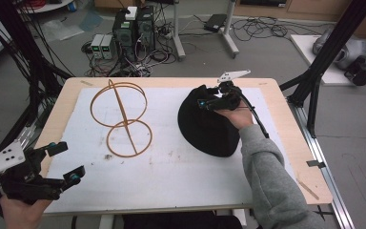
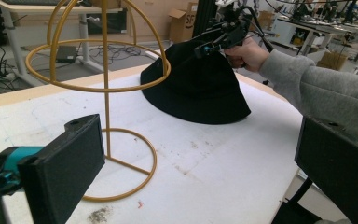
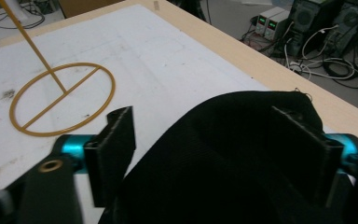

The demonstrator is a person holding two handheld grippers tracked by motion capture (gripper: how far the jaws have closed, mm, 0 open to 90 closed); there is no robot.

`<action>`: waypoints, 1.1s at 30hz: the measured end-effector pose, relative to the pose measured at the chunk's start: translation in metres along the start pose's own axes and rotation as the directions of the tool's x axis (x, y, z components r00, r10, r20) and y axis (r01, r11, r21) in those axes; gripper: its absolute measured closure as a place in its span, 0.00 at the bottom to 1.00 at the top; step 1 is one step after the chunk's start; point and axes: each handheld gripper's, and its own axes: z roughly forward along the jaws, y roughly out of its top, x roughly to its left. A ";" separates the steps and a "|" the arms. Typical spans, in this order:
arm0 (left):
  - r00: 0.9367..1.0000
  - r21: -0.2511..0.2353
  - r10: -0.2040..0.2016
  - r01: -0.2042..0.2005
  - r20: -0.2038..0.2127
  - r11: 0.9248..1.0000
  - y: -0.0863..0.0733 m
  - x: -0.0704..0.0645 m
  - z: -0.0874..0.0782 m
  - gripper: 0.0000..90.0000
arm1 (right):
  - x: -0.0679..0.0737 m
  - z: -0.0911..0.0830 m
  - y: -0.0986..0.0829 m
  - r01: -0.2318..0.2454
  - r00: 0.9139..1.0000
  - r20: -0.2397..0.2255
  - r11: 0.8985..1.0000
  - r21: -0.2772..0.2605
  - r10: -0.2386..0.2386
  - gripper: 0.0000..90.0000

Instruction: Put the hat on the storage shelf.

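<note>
The black hat [image 1: 208, 125] sits at about three o'clock on the white mat [image 1: 171, 176], crown up, brim spread flat on the surface. The right gripper [image 1: 218, 99] is at its crown, up at the hat's one o'clock edge. In the right gripper view the jaws stand wide apart with black cloth bulging between them; I can't tell whether they're pinching it yet. That fabric looks soft and light, so it should sag and fold when lifted. A pinch at the crown top seems the sensible hold. The gold wire stand [image 1: 120, 118] waits at ten o'clock, well apart from the hat. The left gripper [image 1: 59, 164] hovers at seven o'clock, jaws wide open, nothing in them.
</note>
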 end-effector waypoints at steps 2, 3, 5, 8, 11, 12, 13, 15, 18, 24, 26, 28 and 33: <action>1.000 0.000 -0.001 0.001 0.001 1.000 0.000 0.000 0.000 0.02 | 0.000 0.000 0.000 0.002 1.000 -0.008 1.000 -0.002 -0.002 0.41; 1.000 0.000 -0.001 0.001 0.004 1.000 0.000 0.000 0.001 0.02 | 0.000 -0.002 0.001 0.008 1.000 -0.001 1.000 -0.003 -0.008 0.51; 1.000 0.001 0.000 0.000 0.005 1.000 0.000 0.000 0.001 0.02 | 0.001 -0.002 0.001 0.009 1.000 0.000 1.000 -0.001 -0.009 0.55; 1.000 0.002 0.000 0.000 0.005 1.000 0.000 -0.001 0.002 0.02 | 0.001 -0.002 0.000 0.005 1.000 0.006 1.000 0.017 -0.006 0.72; 1.000 0.003 -0.001 0.001 0.005 1.000 0.000 -0.001 0.002 0.02 | 0.001 -0.003 0.000 0.017 1.000 0.016 1.000 0.024 -0.017 0.84; 1.000 0.004 -0.002 0.002 0.005 1.000 0.000 0.000 0.002 0.02 | 0.001 -0.003 0.000 0.018 1.000 0.015 0.999 0.027 -0.019 0.87; 1.000 0.004 -0.004 0.004 0.005 1.000 0.000 0.000 0.003 0.02 | 0.000 -0.003 0.000 0.026 1.000 0.017 0.999 0.030 -0.026 0.88; 1.000 0.005 -0.005 0.005 0.004 1.000 -0.001 0.000 0.003 0.02 | 0.000 -0.003 0.000 0.034 0.999 0.022 0.999 0.030 -0.035 0.90; 1.000 0.006 -0.005 0.005 0.004 1.000 -0.001 0.000 0.003 0.02 | 0.001 -0.003 0.000 0.028 0.999 0.022 0.999 0.039 -0.029 0.91; 1.000 0.015 0.004 -0.004 -0.002 1.000 0.000 -0.001 0.004 0.02 | 0.000 -0.005 0.001 0.016 1.000 0.023 0.999 0.035 -0.016 0.91; 1.000 0.012 0.003 -0.003 -0.001 1.000 0.000 -0.002 0.004 0.02 | -0.001 -0.006 0.001 0.019 0.999 0.034 0.999 0.027 -0.020 0.91; 1.000 0.014 0.004 -0.004 -0.002 1.000 0.000 -0.001 0.004 0.02 | -0.001 -0.008 0.002 0.028 0.999 0.046 0.999 0.022 -0.029 0.91; 1.000 0.012 0.000 0.000 0.002 1.000 -0.001 -0.001 0.004 0.02 | -0.003 -0.018 0.005 0.021 0.998 0.051 1.000 -0.001 -0.021 0.91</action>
